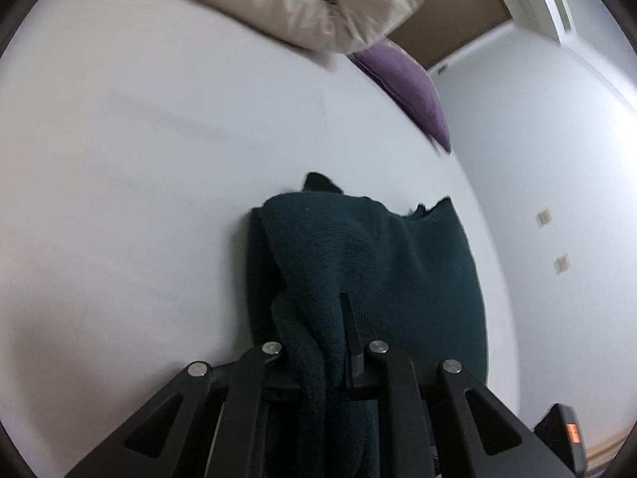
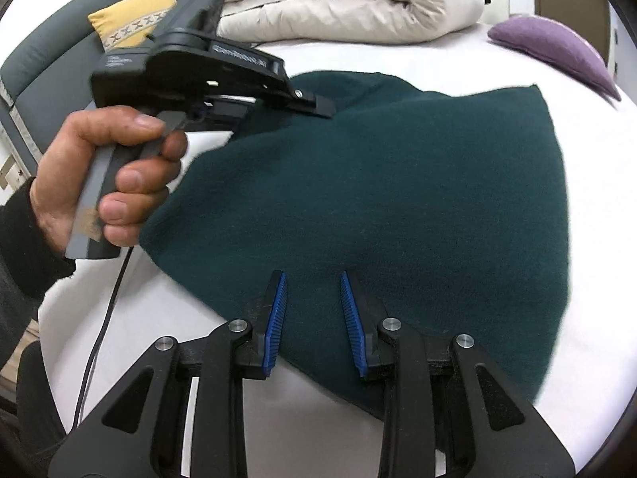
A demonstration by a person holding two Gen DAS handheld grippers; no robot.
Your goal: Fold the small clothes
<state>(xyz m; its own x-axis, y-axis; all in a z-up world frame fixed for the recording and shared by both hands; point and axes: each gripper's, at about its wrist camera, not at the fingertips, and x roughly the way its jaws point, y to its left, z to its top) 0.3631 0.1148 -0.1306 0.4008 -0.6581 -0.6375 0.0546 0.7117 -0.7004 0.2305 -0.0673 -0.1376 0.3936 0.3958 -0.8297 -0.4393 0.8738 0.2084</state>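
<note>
The left gripper (image 1: 330,342) is pinching a fold of the green garment (image 2: 398,199) lying on the bed (image 2: 589,338), while the right gripper (image 2: 312,306) is hovering over it with jaws apart.

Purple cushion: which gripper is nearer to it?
Left. The left gripper grips the green garment partway toward the purple cushion; the right gripper hangs open over the garment's near edge, farther away.
</note>
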